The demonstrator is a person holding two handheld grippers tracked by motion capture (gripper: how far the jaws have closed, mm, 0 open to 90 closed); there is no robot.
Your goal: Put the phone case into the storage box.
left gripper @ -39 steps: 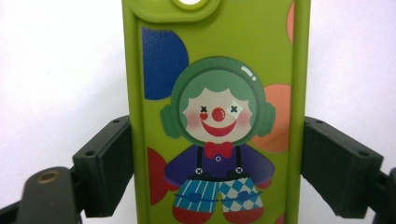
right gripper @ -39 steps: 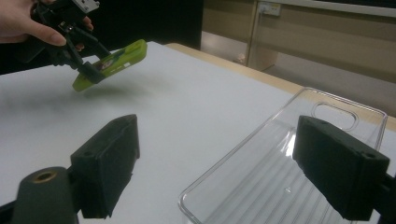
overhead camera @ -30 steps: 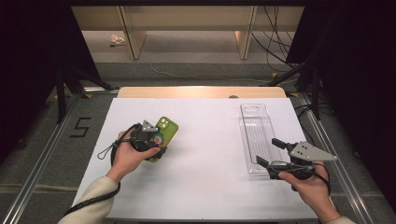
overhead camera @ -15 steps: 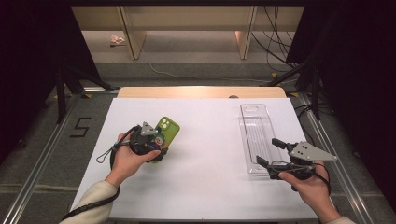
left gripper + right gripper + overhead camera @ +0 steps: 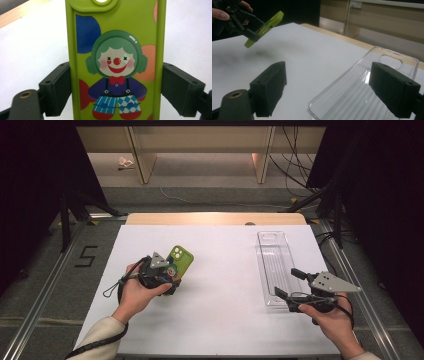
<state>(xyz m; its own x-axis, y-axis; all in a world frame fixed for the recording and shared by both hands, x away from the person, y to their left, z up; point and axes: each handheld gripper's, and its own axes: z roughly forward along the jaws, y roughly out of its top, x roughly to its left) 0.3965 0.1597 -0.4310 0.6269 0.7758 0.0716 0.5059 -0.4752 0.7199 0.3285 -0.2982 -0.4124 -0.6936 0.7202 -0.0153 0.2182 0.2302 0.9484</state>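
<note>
A lime-green phone case (image 5: 116,62) with a clown picture sits between the jaws of my left gripper (image 5: 116,92), whose pads press on its two long edges. In the high view the case (image 5: 181,259) is at the table's left, with the left gripper (image 5: 170,280) at its near end. Seen from the right gripper view, the case (image 5: 265,27) hangs tilted above the white tabletop. My right gripper (image 5: 286,282) stands open at the near end of a clear plastic tray (image 5: 274,255). Its jaws (image 5: 334,87) straddle the tray's near corner (image 5: 362,82) with nothing gripped.
The white tabletop (image 5: 220,285) has a wooden strip (image 5: 215,218) along its far edge. Beyond it are wooden shelf legs (image 5: 142,165) and cables on the floor. A number 5 (image 5: 87,256) is marked on the floor to the left.
</note>
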